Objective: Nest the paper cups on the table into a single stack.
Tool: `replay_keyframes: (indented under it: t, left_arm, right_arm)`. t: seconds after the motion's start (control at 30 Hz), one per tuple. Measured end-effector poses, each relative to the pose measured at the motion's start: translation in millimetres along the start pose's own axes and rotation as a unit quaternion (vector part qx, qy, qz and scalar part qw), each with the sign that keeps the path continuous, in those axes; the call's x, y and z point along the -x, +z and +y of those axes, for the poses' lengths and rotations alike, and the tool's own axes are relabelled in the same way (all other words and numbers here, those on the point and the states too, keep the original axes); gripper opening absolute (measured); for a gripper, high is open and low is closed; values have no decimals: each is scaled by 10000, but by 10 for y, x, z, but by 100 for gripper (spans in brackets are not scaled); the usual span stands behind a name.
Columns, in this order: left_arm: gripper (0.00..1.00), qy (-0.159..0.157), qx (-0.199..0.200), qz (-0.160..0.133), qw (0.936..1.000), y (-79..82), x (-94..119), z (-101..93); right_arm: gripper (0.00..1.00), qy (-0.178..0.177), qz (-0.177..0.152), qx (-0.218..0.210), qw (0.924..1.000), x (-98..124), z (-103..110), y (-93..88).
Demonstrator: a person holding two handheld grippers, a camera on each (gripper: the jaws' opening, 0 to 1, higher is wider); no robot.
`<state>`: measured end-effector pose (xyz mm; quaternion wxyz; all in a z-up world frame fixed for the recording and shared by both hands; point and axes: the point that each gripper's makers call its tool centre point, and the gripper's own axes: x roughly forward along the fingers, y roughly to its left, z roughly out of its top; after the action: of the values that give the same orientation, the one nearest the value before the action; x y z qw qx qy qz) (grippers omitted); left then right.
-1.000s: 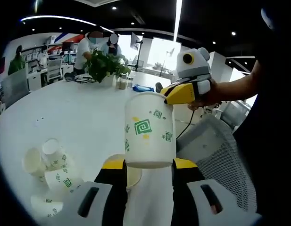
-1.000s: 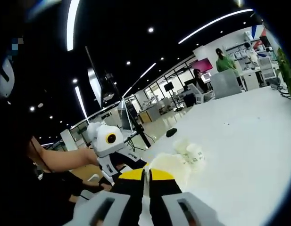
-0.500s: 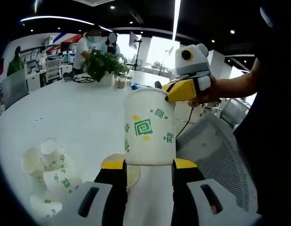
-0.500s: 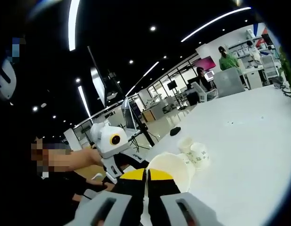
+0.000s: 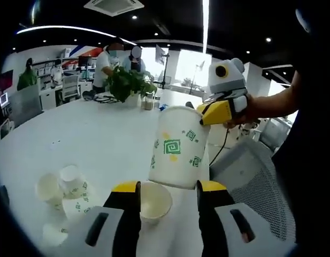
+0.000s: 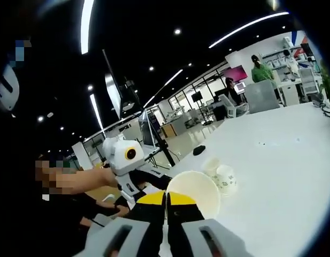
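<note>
A white paper cup with green spiral marks (image 5: 178, 147) hangs tilted above the white table (image 5: 90, 134). My right gripper (image 5: 206, 111) comes into the left gripper view from the right and is shut on that cup's rim. In the right gripper view its jaws (image 6: 166, 197) pinch the rim of the cup (image 6: 196, 191), whose mouth faces the camera. My left gripper (image 5: 168, 187) stands open just below the cup's base. Another cup (image 5: 155, 201) stands upright on the table between its jaws. Several loose cups (image 5: 74, 184) lie at the left, also seen as small cups (image 6: 221, 174).
A potted plant (image 5: 127, 83) and small jars stand at the table's far side, with people behind. A grey mesh chair (image 5: 250, 176) sits at the right, beside the person's arm (image 5: 271, 104).
The left gripper's jaws have let go of the cup. The cup now tilts and sits higher, held by the right gripper alone. The upright cup underneath has come into full sight.
</note>
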<state>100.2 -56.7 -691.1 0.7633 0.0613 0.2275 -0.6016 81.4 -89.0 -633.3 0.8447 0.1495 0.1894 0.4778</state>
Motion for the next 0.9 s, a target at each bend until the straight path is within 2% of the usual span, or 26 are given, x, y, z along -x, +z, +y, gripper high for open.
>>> replay_keyframes:
  t: [0.2,0.4,0.6,0.9]
  left_arm:
    - [44,123,-16,-34,9999,-4,57,32]
    - [50,271,-102,18,9996,-44,110,65]
    - [55,421,-110,38,9990,-56,162,71]
    - [61,628,-106,51,9980,-89,239,130]
  right_arm:
    - [0,23,78,148,9999,-33,29,64]
    - [0,-31,337,422,9985,-77,-2,73]
    - [0,-99,648,694,9954,-132,-51,11]
    - [0,-133,932,942,9911,-190,-98,-97]
